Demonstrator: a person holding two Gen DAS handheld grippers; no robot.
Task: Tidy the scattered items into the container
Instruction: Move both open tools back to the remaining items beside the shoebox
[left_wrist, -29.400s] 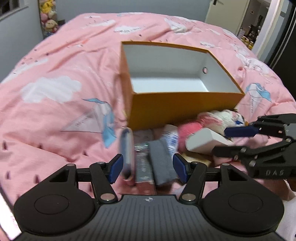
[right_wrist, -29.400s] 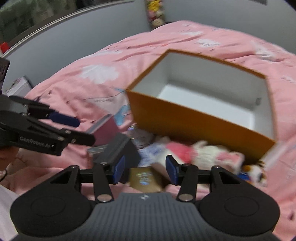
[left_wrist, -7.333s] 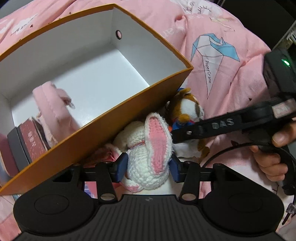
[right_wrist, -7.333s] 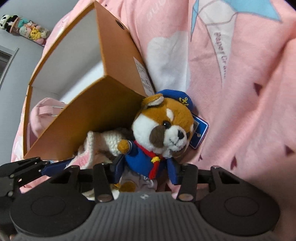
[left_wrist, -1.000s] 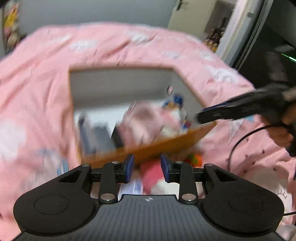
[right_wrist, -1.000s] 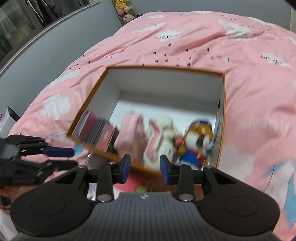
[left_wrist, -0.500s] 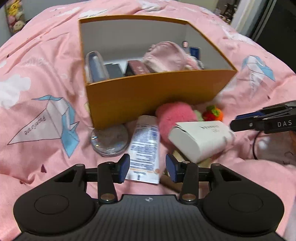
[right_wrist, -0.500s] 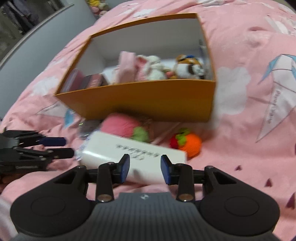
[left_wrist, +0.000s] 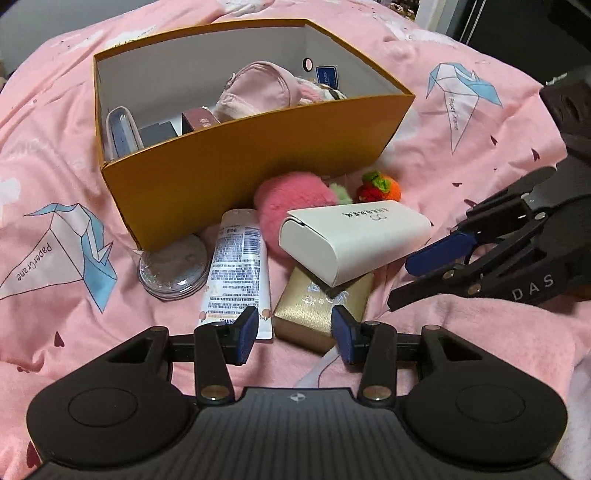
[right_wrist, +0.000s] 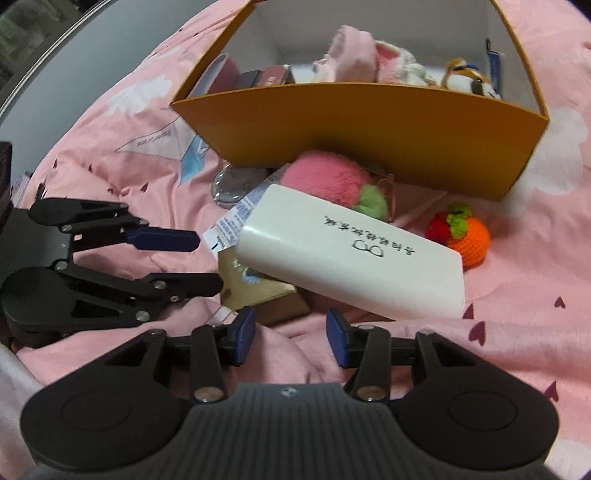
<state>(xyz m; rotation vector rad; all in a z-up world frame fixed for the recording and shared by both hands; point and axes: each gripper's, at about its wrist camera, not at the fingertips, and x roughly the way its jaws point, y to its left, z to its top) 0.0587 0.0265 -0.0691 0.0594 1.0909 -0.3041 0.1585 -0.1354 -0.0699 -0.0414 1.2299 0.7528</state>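
Observation:
An orange box (left_wrist: 258, 162) (right_wrist: 369, 122) on the pink bed holds a pink pouch (left_wrist: 258, 88), plush toys (right_wrist: 465, 77) and small cases. In front of it lie a white case (left_wrist: 354, 240) (right_wrist: 351, 254), resting on a gold box (left_wrist: 321, 310) (right_wrist: 255, 291), a white tube (left_wrist: 236, 269), a round clear compact (left_wrist: 171, 267), a pink pompom (left_wrist: 291, 210) (right_wrist: 325, 177) and a crocheted orange fruit (left_wrist: 378, 186) (right_wrist: 463, 232). My left gripper (left_wrist: 295, 330) is open just before the gold box. My right gripper (right_wrist: 290, 334) is open near the white case.
The pink quilt (left_wrist: 55, 155) with paper-crane prints covers the bed. My right gripper also shows at the right of the left wrist view (left_wrist: 443, 273), and my left gripper at the left of the right wrist view (right_wrist: 192, 258). A grey wall (right_wrist: 55, 62) lies beyond the bed's left.
Both grippers have come lower and closer to the pile in front of the box. The left one has opened wider and shifted toward the gold box. Nothing was picked up.

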